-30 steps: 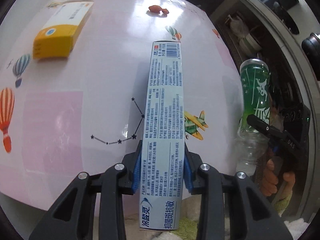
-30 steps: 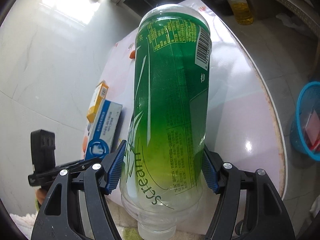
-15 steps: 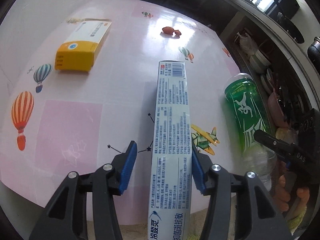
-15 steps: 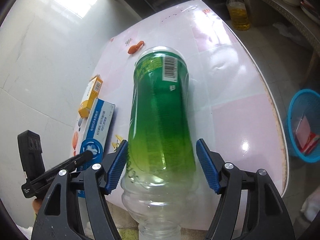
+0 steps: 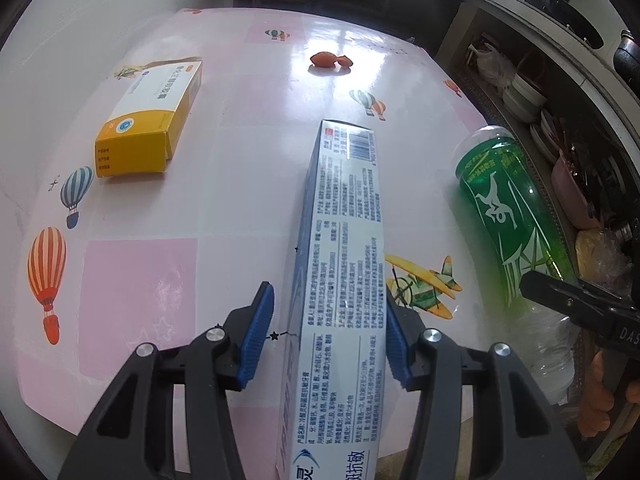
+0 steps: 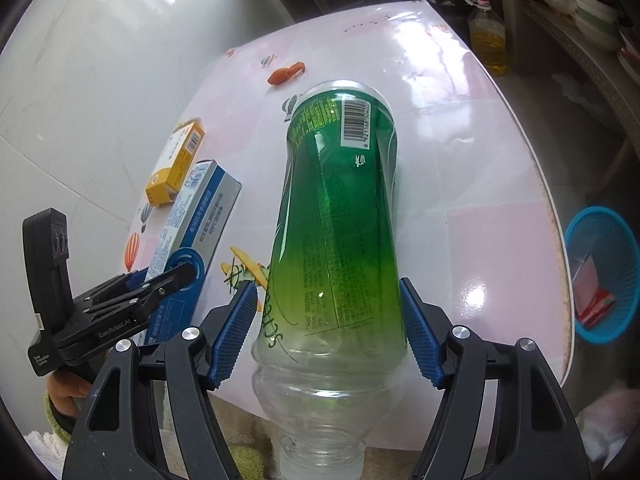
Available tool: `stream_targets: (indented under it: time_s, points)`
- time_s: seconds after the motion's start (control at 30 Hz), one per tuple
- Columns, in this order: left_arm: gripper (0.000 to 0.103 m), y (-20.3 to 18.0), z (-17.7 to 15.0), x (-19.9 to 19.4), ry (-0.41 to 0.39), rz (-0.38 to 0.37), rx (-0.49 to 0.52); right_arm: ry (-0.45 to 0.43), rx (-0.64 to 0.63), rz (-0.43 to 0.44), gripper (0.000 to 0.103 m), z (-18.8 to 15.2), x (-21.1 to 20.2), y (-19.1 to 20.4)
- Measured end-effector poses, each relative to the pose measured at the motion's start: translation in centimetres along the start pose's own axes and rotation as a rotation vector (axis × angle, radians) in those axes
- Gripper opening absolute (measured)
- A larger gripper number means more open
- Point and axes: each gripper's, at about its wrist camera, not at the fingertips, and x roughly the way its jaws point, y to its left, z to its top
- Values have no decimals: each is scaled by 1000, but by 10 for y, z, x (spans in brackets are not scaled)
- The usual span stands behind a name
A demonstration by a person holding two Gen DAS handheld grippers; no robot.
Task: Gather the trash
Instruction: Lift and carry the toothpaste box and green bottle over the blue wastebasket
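Observation:
A long blue-and-white toothpaste box (image 5: 344, 264) lies on the pink table (image 5: 240, 128), its near end over the front edge. My left gripper (image 5: 328, 336) is open around it; the left pad stands apart from the box, the right pad is at its side. A green plastic bottle (image 6: 340, 232) lies on the table, neck toward me. My right gripper (image 6: 326, 330) is open around its lower body, with a gap at the left pad. The bottle also shows in the left wrist view (image 5: 516, 216), the box in the right wrist view (image 6: 192, 232).
A yellow medicine box (image 5: 150, 118) lies at the far left and an orange scrap (image 5: 330, 60) at the far side. A blue basket (image 6: 600, 272) holding red and pink trash stands on the floor right of the table. Shelves with dishes (image 5: 524, 92) stand at right.
Both grippers have opened and let go: the toothpaste box and the bottle were held up, and now lie on the table. Both grippers have drawn back a little.

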Motion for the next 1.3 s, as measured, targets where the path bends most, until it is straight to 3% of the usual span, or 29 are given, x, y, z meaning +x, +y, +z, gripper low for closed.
stream_targets:
  time_s: [0.1,0.4,1.3]
  points:
    - [49,0,0,2,-8,18,11,7,-3,-14,68,0,2,1]
    - [35,-1,1,6,-32,39,23,19,-16,-53,68,-1,5,3]
    - [34,-4,-6,-7,-94,66,29,-33,40,-14,65,-5,-5,-9]
